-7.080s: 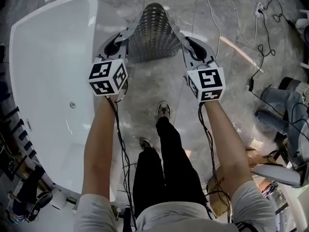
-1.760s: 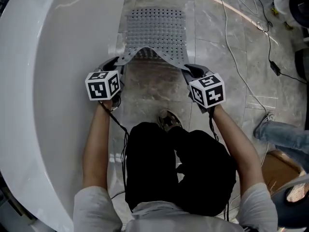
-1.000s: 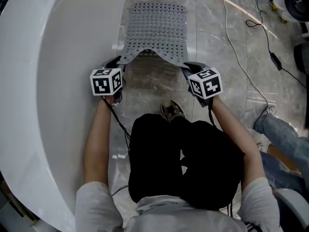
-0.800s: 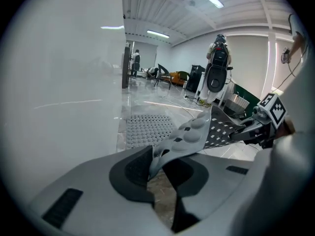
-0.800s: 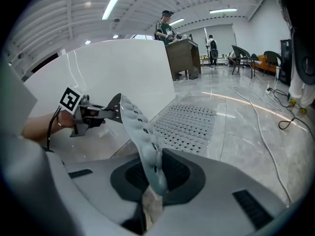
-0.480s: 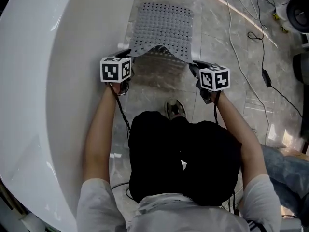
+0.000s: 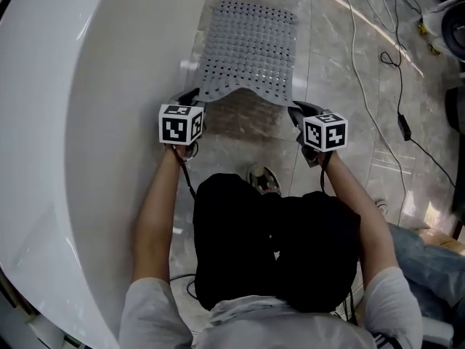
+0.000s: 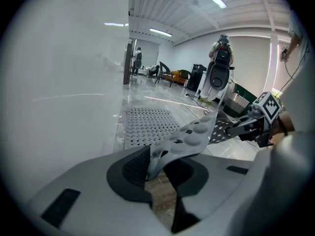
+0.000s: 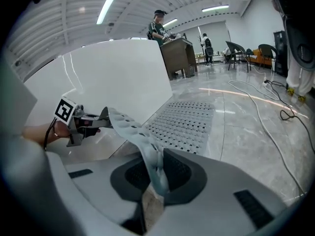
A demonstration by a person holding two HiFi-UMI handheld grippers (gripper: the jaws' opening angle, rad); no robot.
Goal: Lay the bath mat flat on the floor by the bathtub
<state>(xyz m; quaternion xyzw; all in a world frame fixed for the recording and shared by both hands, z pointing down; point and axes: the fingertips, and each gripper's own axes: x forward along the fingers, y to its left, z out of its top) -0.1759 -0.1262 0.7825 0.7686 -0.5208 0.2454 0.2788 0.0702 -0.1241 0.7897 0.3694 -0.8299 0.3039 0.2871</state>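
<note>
Finding no legible words, brands, numbers or signs anywhere. Showing only black-and-white square code patterns, carrying no letters or digits, on the marker cube (image 7: 181, 123) of the left gripper (image 7: 190, 97) and on the matching cube (image 7: 325, 130) of the right gripper (image 7: 296, 110).
</note>
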